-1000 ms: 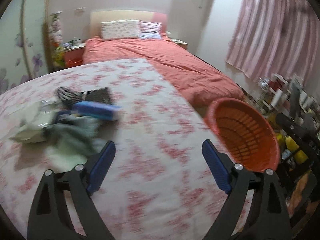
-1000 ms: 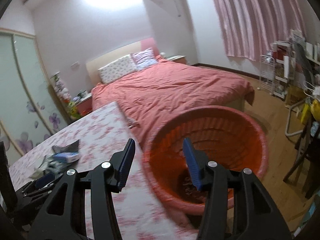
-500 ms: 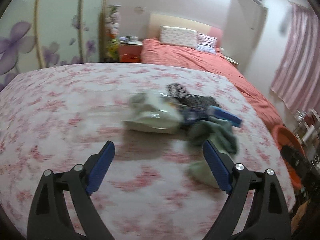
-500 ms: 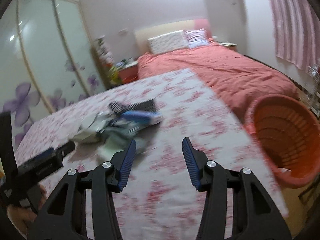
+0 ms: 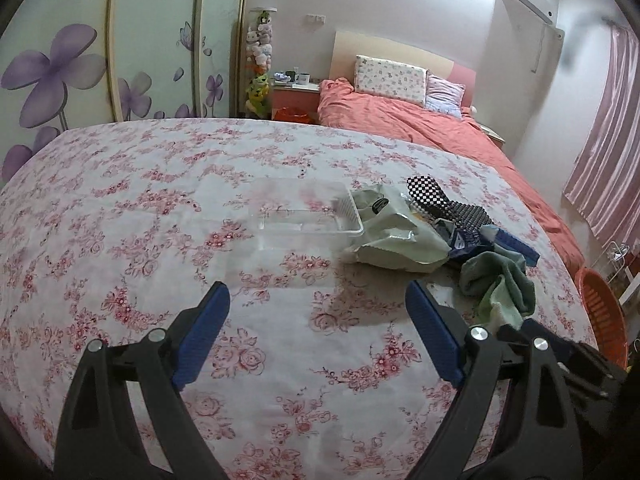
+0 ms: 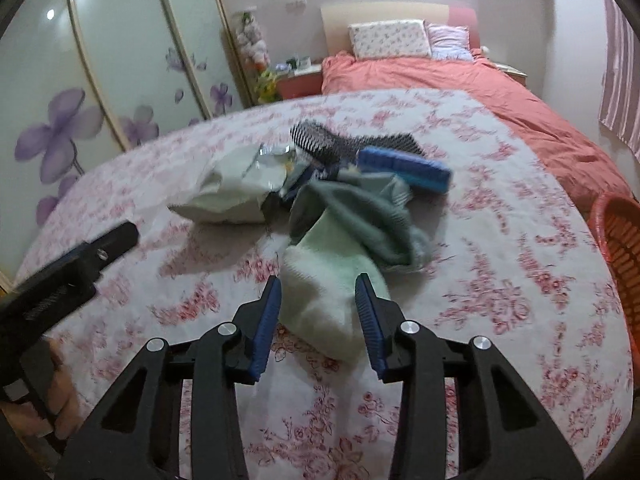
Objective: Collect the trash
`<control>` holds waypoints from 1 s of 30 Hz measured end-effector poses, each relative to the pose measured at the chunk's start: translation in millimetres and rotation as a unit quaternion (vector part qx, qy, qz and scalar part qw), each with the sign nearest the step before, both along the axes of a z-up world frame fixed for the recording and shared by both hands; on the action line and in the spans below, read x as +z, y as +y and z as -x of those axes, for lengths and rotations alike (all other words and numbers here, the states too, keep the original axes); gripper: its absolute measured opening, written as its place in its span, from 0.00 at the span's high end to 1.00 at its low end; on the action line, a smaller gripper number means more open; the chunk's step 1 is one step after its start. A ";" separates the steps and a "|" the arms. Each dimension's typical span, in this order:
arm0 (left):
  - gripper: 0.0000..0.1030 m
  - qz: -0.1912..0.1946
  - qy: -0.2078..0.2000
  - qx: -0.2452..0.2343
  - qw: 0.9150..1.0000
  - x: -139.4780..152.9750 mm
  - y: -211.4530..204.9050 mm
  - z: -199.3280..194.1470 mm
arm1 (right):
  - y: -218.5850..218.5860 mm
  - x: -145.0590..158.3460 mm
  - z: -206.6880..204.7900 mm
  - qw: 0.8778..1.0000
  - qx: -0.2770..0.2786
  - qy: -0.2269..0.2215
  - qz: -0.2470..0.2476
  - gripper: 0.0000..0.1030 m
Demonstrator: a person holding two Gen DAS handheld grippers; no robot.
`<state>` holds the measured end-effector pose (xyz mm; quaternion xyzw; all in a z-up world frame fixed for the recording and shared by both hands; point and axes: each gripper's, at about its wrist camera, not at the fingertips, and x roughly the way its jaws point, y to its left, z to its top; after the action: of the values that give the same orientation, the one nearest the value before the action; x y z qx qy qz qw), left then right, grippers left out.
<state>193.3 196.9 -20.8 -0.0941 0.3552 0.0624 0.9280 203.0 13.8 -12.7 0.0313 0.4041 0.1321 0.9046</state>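
Observation:
A pile of trash lies on the floral tablecloth (image 5: 160, 208): a clear plastic tray (image 5: 304, 210), a pale crumpled bag (image 5: 394, 236) (image 6: 236, 190), a checkered black-and-white cloth (image 5: 444, 200) (image 6: 328, 142), a blue pack (image 5: 516, 242) (image 6: 404, 168) and a green cloth (image 5: 500, 284) (image 6: 352, 224). My left gripper (image 5: 316, 332) is open and empty, short of the tray and bag. My right gripper (image 6: 318, 316) is open, its blue pads on either side of the near pale end of the green cloth.
An orange basket (image 5: 600, 316) (image 6: 620, 240) stands past the table's right edge. A bed with a salmon cover (image 5: 420, 120) is behind, with a nightstand (image 5: 294, 98) and wardrobe doors (image 5: 120, 40) at the left. Pink curtains (image 5: 608, 140) hang at the right.
Both grippers have swung from the orange basket toward the pile. The right gripper has come up to the green cloth, which now lies between its pads. The left now faces the tray and bag.

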 end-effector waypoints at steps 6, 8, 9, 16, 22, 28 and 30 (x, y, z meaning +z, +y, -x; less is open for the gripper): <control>0.17 0.005 0.004 -0.008 1.000 -3.3 -5.2 -4.0 | -8.3 -4.3 5.5 1.000 0.004 0.009 0.018 0.94; 0.19 0.008 0.007 -0.015 1.000 -4.4 -10.1 -6.0 | -16.8 1.7 12.3 1.000 0.001 -0.003 0.009 0.94; 0.19 0.009 0.007 -0.018 1.000 -4.7 -11.9 -6.6 | -22.0 5.4 16.1 1.000 -0.003 -0.010 0.004 0.94; 0.20 0.006 0.008 -0.050 0.999 -4.3 -42.0 -10.1 | -60.8 30.4 31.8 0.998 -0.036 -0.049 -0.022 0.94; 0.20 0.015 0.014 -0.085 0.996 -7.2 -74.9 -19.3 | -98.2 46.8 39.6 0.992 -0.089 -0.090 -0.020 0.94; 0.21 0.020 0.016 -0.121 0.992 -10.5 -117.5 -38.5 | -127.0 43.1 41.2 0.989 -0.119 -0.090 -0.021 0.94; 0.22 0.020 0.026 -0.128 0.991 -16.3 -129.5 -49.8 | -134.9 39.2 40.9 0.988 -0.125 -0.086 -0.022 0.94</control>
<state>243.1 67.4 -37.1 -0.0652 0.3898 -0.0617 0.9165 162.1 -121.1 26.5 0.0906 0.3150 0.0288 0.9443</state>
